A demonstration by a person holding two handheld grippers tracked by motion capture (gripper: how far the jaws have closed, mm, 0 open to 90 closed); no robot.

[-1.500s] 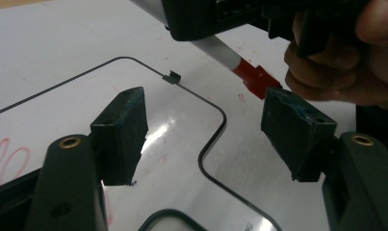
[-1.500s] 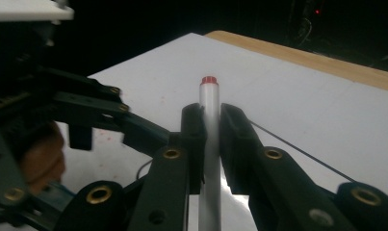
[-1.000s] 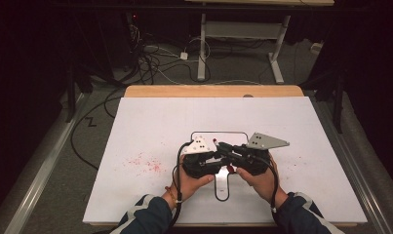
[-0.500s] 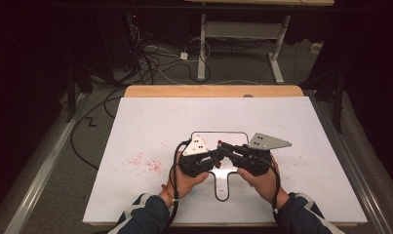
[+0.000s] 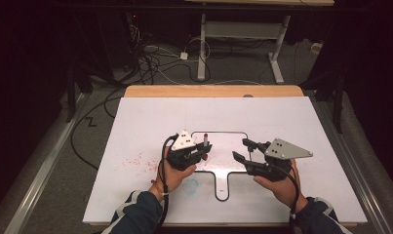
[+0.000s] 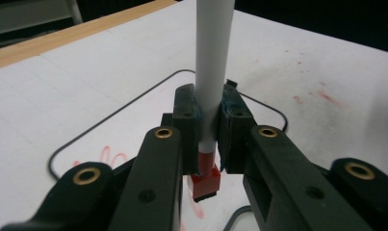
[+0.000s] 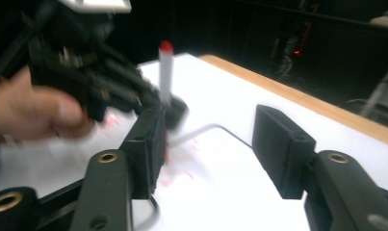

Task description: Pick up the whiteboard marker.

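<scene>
A white marker (image 5: 205, 140) with a red end stands upright in my left gripper (image 5: 204, 147), over the left part of a black outline (image 5: 243, 134) drawn on the white board (image 5: 282, 117). In the left gripper view the jaws are shut on the marker's barrel (image 6: 213, 62), and its red end (image 6: 204, 182) pokes out below them. My right gripper (image 5: 242, 149) hovers a short way to the right, open, with nothing between its jaws. In the right gripper view (image 7: 215, 144), beyond the spread jaws, the left gripper (image 7: 85, 82) holds the marker (image 7: 165, 77).
Red scribbles (image 5: 140, 161) mark the board left of the left hand, and a faint teal ring (image 5: 191, 184) lies near its front. A wooden table edge (image 5: 213, 91) runs along the back. Cables and desk legs (image 5: 202, 44) lie on the floor behind.
The two grippers were close together over the outline. They have drawn apart: the right one moved right and stands open, while the left keeps the marker.
</scene>
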